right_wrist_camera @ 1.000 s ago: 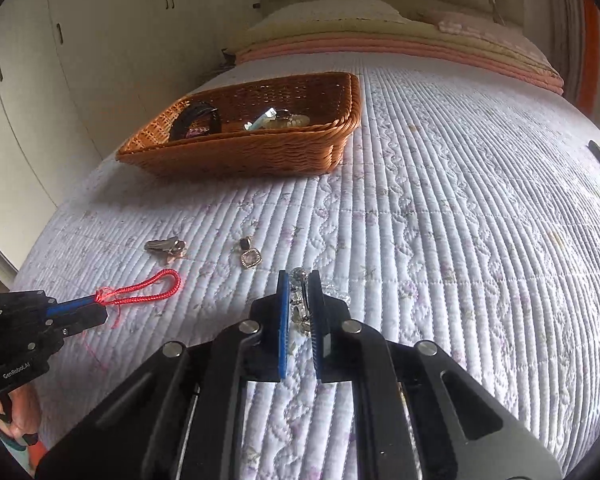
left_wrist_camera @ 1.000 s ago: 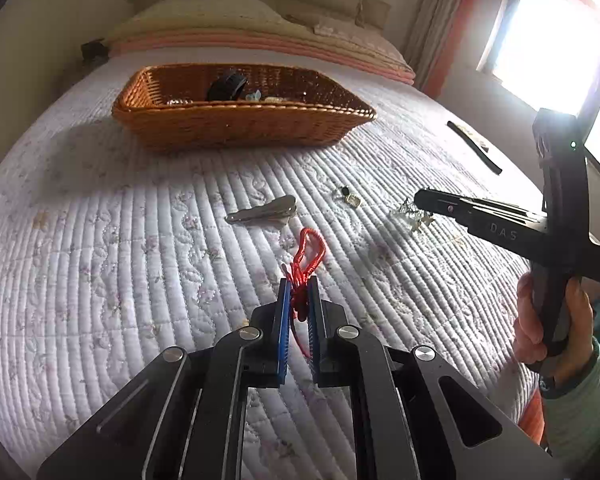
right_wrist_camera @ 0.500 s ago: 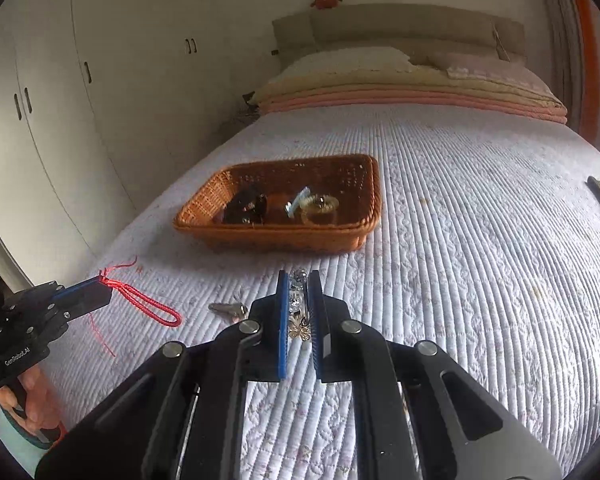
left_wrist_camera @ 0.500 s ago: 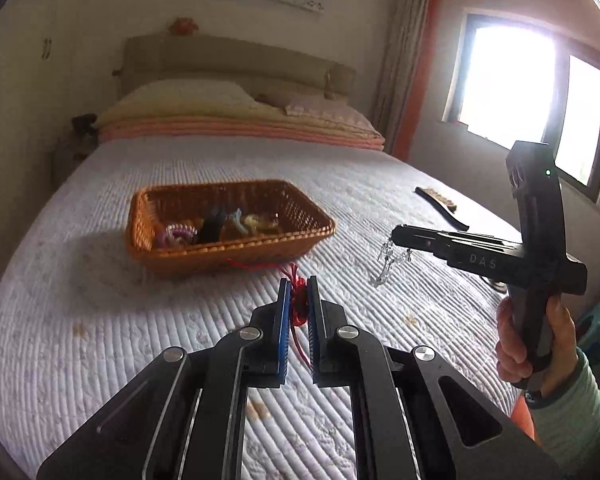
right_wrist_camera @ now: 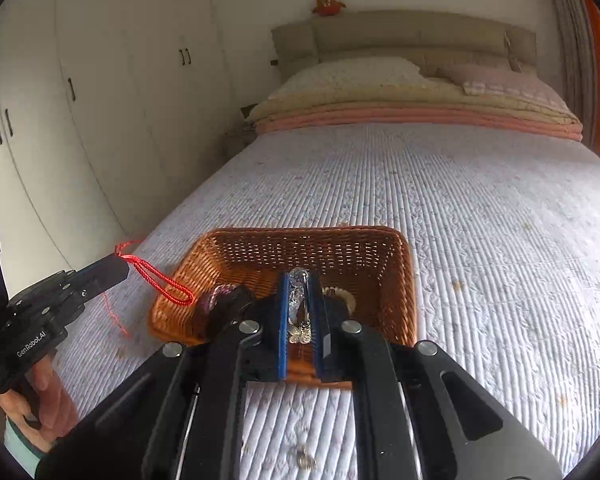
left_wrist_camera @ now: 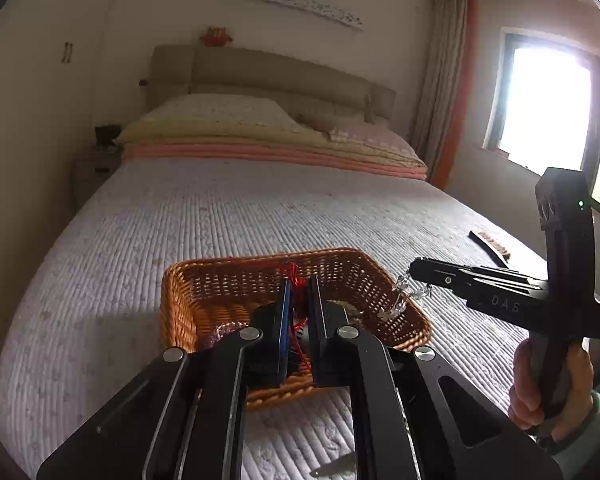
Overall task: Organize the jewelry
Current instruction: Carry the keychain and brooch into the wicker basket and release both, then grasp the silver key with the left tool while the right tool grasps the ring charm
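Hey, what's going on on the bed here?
A person is tidying jewelry into a wicker basket on the bed. The left gripper pinches a red cord loop, the right gripper a clear beaded chain. Both hang at the basket, not yet released. A small piece remains on the quilt.

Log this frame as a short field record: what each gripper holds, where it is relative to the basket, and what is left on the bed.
left gripper: shut on red cord, at the basket's near-left corner
right gripper: shut on crystal chain, which hangs at the basket's right rim
wicker basket: on the quilted bedspread, already holding several pieces
left on bed: small gold piece near the right gripper
released: nothing yet
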`<state>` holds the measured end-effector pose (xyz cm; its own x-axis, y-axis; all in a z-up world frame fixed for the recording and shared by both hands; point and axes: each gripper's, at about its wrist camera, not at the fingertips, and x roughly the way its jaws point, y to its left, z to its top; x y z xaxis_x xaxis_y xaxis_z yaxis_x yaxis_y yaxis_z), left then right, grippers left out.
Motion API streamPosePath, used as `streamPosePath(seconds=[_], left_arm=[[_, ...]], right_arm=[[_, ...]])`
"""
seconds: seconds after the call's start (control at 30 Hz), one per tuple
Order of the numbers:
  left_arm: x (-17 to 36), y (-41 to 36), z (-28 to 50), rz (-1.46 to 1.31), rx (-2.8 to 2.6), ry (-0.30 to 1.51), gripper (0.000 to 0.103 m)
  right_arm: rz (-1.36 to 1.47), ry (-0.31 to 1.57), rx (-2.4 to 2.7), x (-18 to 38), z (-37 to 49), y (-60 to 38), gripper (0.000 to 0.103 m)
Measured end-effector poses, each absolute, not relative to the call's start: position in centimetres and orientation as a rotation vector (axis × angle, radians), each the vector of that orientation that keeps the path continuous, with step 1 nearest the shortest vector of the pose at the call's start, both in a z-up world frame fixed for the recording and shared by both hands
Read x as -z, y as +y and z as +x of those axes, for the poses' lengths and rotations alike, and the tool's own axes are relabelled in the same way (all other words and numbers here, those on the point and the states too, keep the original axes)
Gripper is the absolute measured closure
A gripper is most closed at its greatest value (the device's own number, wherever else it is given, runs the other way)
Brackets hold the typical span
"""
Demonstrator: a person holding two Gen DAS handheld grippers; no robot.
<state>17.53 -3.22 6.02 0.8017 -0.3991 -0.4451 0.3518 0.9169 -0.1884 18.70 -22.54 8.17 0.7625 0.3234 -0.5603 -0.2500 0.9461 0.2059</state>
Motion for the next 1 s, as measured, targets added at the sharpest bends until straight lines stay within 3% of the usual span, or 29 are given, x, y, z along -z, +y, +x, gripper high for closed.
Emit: streamPosePath(seconds=[0.63, 0.7, 0.73, 0.77, 0.8, 0.83, 1.0], left_arm=[[0.0, -2.7, 23.1, -0.155, 0.39, 0.666, 0.095], [-0.3, -2.6, 22.6, -0.16, 0.396, 0.662, 0.079], [-0.6, -2.5, 22.2, -0.164, 0.397, 0.653, 0.069], [-1.0, -2.3, 21.5, -0.164, 0.399, 0.632, 0.068], [-1.3, -2.1, 21.0, -0.163, 0.405, 0.626, 0.068], [-1.7, -2.0, 20.4, -0.166, 0.411, 0.619, 0.068], [-4.2, -1.0, 15.9, -0.17, 0.438, 0.554, 0.061]], right_arm=[[0.16, 0.791, -0.281, -1.6, 25.9, -21.2, 0.095], [0.169, 0.797, -0.295, -1.6, 25.7, -21.5, 0.093], [0.172, 0.799, -0.298, -1.8, 25.4, -21.6, 0.087], [0.173, 0.797, -0.298, -2.0, 25.0, -21.7, 0.08], [0.172, 0.788, -0.301, -2.4, 24.3, -22.0, 0.064], [0.167, 0.766, -0.299, -3.0, 23.5, -22.2, 0.057], [0.16, 0.703, -0.336, -5.9, 19.4, -22.4, 0.057]])
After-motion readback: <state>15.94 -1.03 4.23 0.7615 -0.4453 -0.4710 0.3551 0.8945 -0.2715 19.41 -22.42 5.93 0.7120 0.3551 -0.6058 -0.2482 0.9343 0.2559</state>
